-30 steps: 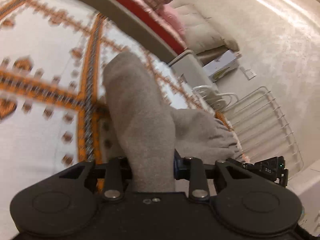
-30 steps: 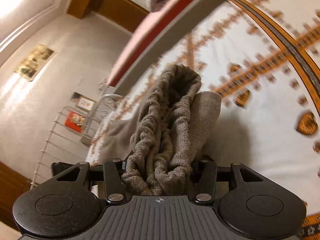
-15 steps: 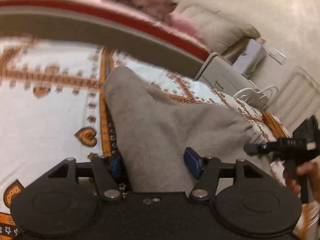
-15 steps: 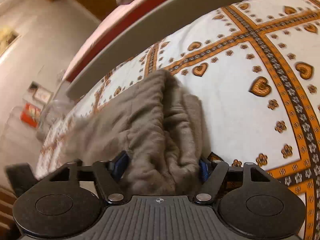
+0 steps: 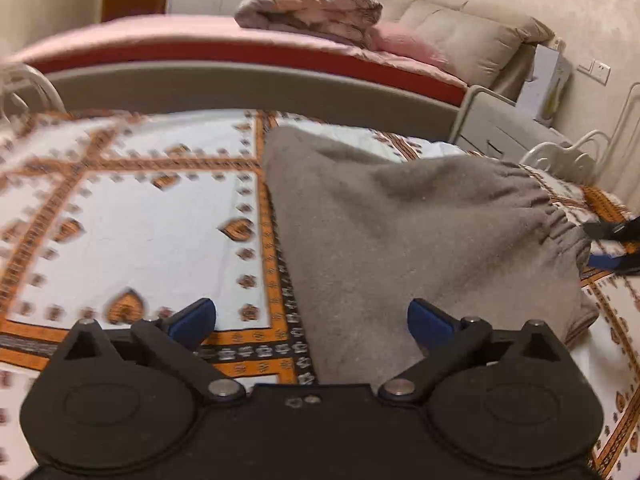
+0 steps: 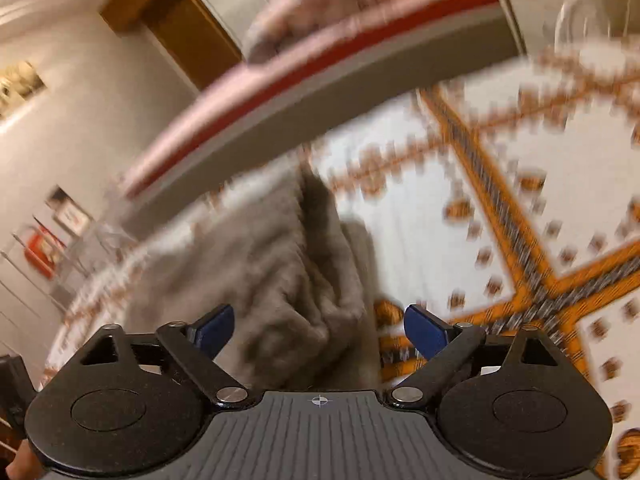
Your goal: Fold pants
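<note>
The grey fleece pants (image 5: 404,232) lie folded on the white and orange patterned cloth (image 5: 132,216), elastic waistband to the right. My left gripper (image 5: 311,318) is open, its blue pads wide apart just above the pants' near edge, holding nothing. The right wrist view is blurred: the pants (image 6: 288,280) lie bunched ahead of my right gripper (image 6: 319,326), which is open with the pads apart over the waist end. The right gripper's tips also show at the far right of the left wrist view (image 5: 612,240).
A grey bed rail (image 5: 256,88) with a red and pink mattress runs behind the cloth. A folded pink quilt (image 5: 312,8) and beige cushions (image 5: 472,36) lie on the bed. A white metal chair (image 5: 568,160) and a grey cabinet stand at the right.
Both grippers have opened and let go of the pants, which now lie flat on the cloth. Both grippers have drawn back and levelled; the right one is still moving.
</note>
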A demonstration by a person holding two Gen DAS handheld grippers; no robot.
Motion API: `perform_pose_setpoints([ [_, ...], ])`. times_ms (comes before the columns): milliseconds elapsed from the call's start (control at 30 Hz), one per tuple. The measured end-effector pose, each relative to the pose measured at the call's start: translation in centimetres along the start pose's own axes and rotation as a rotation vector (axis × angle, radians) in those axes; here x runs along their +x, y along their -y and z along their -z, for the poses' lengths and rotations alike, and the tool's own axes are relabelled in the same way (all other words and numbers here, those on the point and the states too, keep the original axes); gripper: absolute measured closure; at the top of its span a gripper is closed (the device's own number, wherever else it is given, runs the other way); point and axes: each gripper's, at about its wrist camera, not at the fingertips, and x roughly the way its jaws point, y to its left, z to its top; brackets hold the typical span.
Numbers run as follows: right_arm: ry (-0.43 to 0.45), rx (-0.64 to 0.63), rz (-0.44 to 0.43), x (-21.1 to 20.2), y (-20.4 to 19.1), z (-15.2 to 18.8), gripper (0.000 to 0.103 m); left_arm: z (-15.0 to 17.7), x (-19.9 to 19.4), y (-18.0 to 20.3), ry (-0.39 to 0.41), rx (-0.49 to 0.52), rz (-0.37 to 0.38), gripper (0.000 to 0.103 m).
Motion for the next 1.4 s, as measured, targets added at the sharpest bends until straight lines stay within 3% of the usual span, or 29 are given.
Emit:
perform_pose_setpoints([
  [133,0.046,-0.027,-0.001,-3.9,-0.2,0.9,0.011,0.5,-3.4,-0.5,0.036,-0.001,-0.021,0.006],
  [233,0.055,-0.086,0.044,-5.9,-0.9,2.1,0.000,1.3,-5.7,-0.7,0.037,-0.007,-0.042,0.006],
  [533,0.040,-0.245,0.165,-12.1,-3.8,7.3,0.000,4.7,-14.0,1.0,0.064,-0.016,-0.070,0.006],
  [767,0.181,-0.246,0.167,-18.3,-6.8,10.5,0.000,7.4,-20.4,4.1,0.171,0.103,-0.099,0.006],
  [967,0.347,-0.254,0.105,-23.7,-10.6,13.9,0.000,9.6,-25.2,5.7,0.276,0.058,-0.071,0.006],
  [1233,0.383,-0.423,0.137,-27.3,-14.6,18.8,0.000,12.9,-30.1,7.5,0.383,0.092,-0.070,0.006],
  [1400,0.356,-0.576,0.137,-27.0,-15.6,20.6,0.000,13.4,-30.2,8.5,0.403,0.155,-0.091,0.006],
])
